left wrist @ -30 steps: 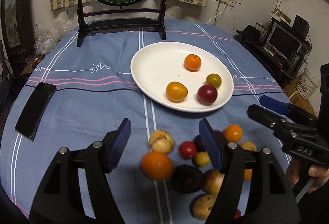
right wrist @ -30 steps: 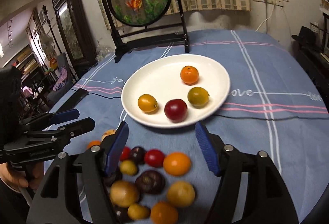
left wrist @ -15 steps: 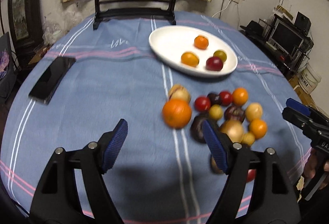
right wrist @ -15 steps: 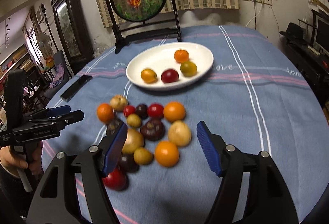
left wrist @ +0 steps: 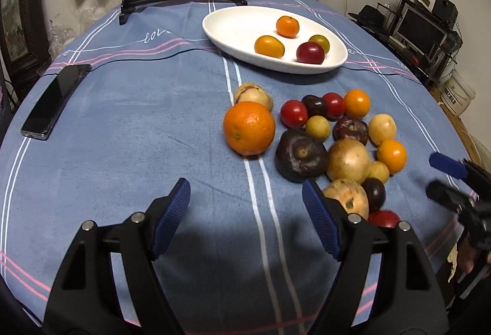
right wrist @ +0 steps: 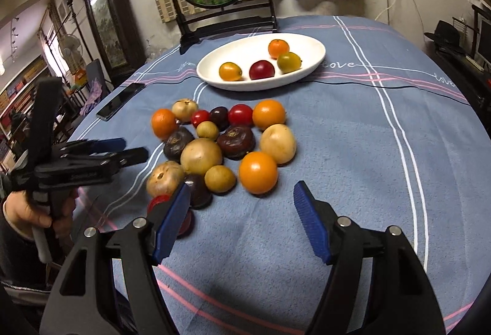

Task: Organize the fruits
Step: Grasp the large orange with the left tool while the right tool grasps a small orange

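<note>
Both your claws are open and empty over bare cloth. Left claw (left wrist: 245, 212) hangs just short of the big orange (left wrist: 249, 128); right claw (right wrist: 239, 212) sits right in front of the fruit pile (right wrist: 221, 144). Farther back on the surface, the plate (right wrist: 313, 58) already has four fruits.

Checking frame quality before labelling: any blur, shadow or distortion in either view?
Left wrist view: fisheye bends the table; a dark shadow lies between the left gripper fingers; fruit sharp. Right wrist view: same bending; the left-edge orange is slightly smeared; dim room behind.
</note>
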### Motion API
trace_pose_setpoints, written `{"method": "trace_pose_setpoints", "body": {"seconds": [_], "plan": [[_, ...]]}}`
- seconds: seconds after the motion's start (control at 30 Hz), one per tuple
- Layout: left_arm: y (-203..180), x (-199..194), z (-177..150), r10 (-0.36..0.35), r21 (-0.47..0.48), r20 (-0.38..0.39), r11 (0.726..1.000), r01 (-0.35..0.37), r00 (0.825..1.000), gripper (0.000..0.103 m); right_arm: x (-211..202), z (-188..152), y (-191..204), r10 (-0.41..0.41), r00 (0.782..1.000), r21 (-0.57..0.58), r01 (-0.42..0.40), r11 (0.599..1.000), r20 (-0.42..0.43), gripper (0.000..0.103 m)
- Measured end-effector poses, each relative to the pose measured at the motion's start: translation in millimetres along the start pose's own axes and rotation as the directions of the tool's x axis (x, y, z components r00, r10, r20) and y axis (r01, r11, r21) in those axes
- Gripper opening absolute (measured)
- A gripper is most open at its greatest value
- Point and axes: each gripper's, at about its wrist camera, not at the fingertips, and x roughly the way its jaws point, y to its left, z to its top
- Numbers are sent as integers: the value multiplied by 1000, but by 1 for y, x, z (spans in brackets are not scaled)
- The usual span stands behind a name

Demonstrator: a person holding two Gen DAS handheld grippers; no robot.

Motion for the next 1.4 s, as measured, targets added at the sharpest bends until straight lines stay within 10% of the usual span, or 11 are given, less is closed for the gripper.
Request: {"method": "trace_pose_setpoints", "body": {"seconds": [0.43,0.53,1.17,1.4], "plan": [[-1,39,44,55,92,28,994,-57,998,74,2,-1,4,41,999,-6,-41,999,-9,71],[2,46,49,-41,69,-2,997,41,999,44,3,0,3,38,999,-1,-38,999,-16,71],[7,13,20,-35,20,32,999,35,999,43,30,-3,-15,-54,992,-22,52,998,-118,70],[7,12,15,-32,19,23,999,31,999,44,47,16,-16,-47,992,7,48,999,-118,43]]}}
